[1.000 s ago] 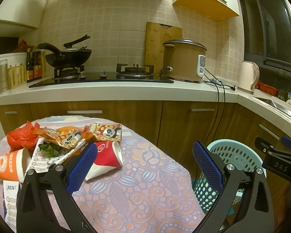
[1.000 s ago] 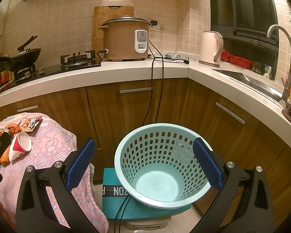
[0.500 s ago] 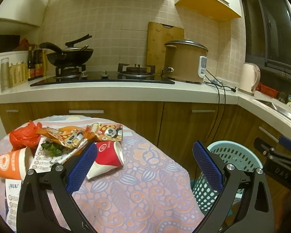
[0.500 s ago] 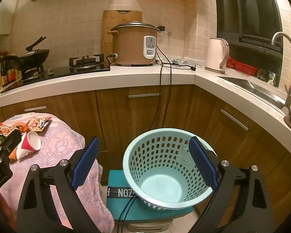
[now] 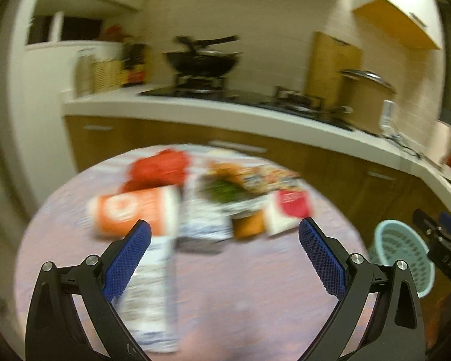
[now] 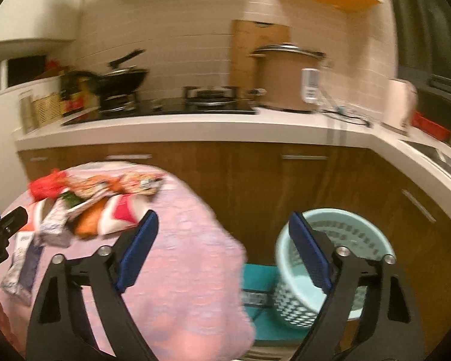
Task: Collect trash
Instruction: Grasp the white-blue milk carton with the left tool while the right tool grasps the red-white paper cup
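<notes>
Plainly, the left wrist view is smeared by blur, yet the left claw [image 5: 224, 234] shows clearly: its blue pads stand wide apart with nothing between them, above the round surface [image 5: 240, 285] draped in a pink patterned cloth. Beyond the pads lies the heap of trash: an orange paper cup [image 5: 132, 210] on its side, a red plastic bag [image 5: 159, 168] behind it, a red and white cup [image 5: 288, 210] towards the right, printed wrappers [image 5: 267, 177] and a strip of white printed paper [image 5: 153, 294] running towards the camera. A pale green basket [image 5: 403, 252] stands low at the right edge, off the surface, with part of the other claw just beside it.

From the right wrist view, the right claw [image 6: 222, 231] is open but its jaws are closing, and nothing is between them. It points at the gap between the surface's edge and the basket [image 6: 342, 270], which sits on a teal box [image 6: 258, 273] in front of the wooden cabinets. The trash pile lies on the far left part of the cloth, well apart from the basket. A black wok [image 6: 123, 81] and a brown rice cooker [image 6: 285, 78] stand on the kitchen worktop [image 6: 195, 128] behind.
</notes>
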